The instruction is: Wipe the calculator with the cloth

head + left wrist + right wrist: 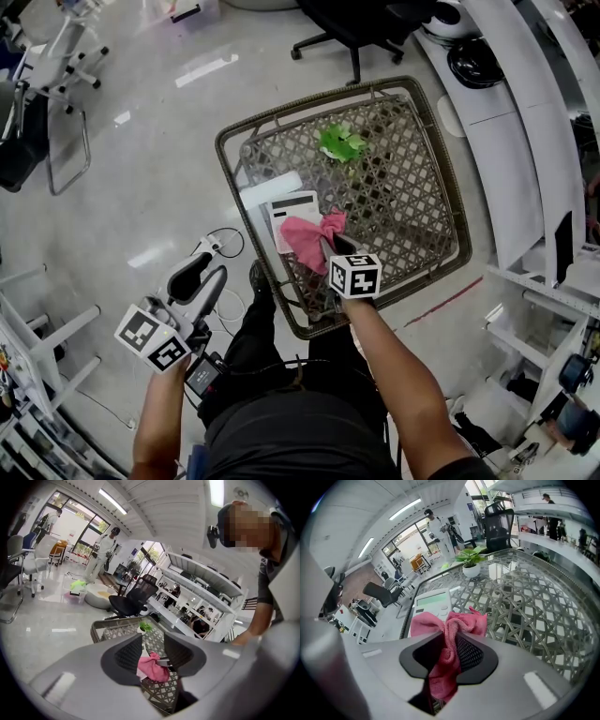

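A white calculator point(292, 212) lies on the left part of the wicker table point(412, 216), display end away from me. A pink cloth point(309, 236) is draped over its near right corner. My right gripper point(331, 247) is shut on the cloth, pinching a bunched fold between its pads point(468, 654), with the cloth point(440, 620) spread over the calculator point(433, 603). My left gripper point(210, 274) hangs off the table's left side over the floor; its jaws point(152, 656) stand apart with nothing between them, and the cloth point(151, 667) shows far beyond them.
A small green plant point(340, 142) in a white pot stands at the table's far side. A flat white sheet point(267, 190) lies left of the calculator. An office chair point(361, 23) stands beyond the table, white shelving point(534, 141) on the right. People stand in the distance.
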